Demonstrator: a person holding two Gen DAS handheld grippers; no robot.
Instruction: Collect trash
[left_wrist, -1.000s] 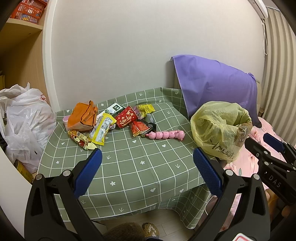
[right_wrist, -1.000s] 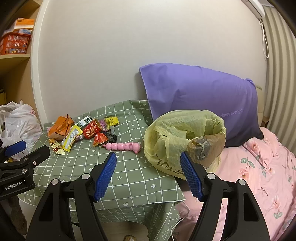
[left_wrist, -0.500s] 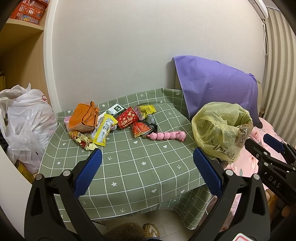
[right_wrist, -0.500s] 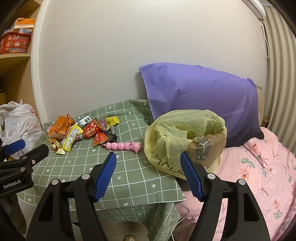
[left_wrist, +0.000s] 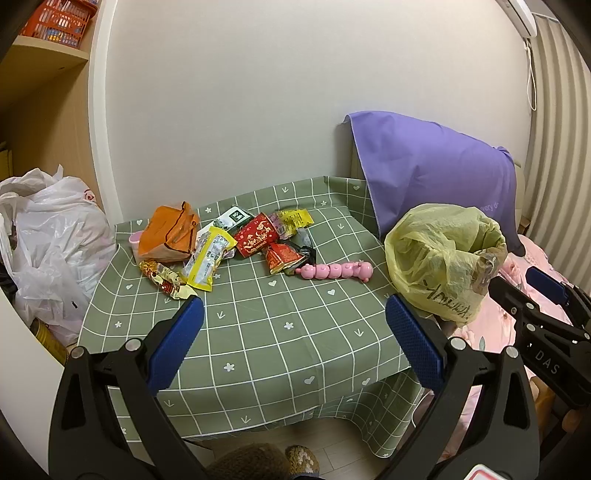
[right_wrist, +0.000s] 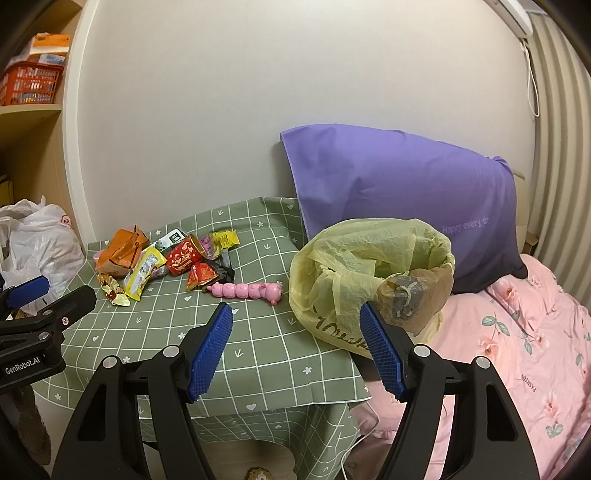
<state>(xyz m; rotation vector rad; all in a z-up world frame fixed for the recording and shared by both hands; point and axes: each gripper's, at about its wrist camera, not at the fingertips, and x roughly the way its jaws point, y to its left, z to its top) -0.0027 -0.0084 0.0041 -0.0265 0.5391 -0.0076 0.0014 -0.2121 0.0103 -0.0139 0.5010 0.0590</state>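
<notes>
Several snack wrappers lie at the table's far left: an orange bag (left_wrist: 170, 233), a yellow packet (left_wrist: 208, 258), a red packet (left_wrist: 255, 235), a gold wrapper (left_wrist: 165, 282). A pink caterpillar toy (left_wrist: 336, 270) lies beside them. An open yellow trash bag (left_wrist: 441, 258) stands at the table's right edge and also shows in the right wrist view (right_wrist: 365, 273). My left gripper (left_wrist: 295, 332) is open and empty above the table's near part. My right gripper (right_wrist: 297, 350) is open and empty, in front of the bag.
The table carries a green checked cloth (left_wrist: 258, 332). A purple pillow (right_wrist: 399, 195) leans on the wall behind the bag. A pink floral bed (right_wrist: 517, 350) is on the right. White plastic bags (left_wrist: 48, 240) and wooden shelves stand on the left.
Both grippers have drifted very slightly; the scene has barely shifted. Nothing was taken hold of or let go.
</notes>
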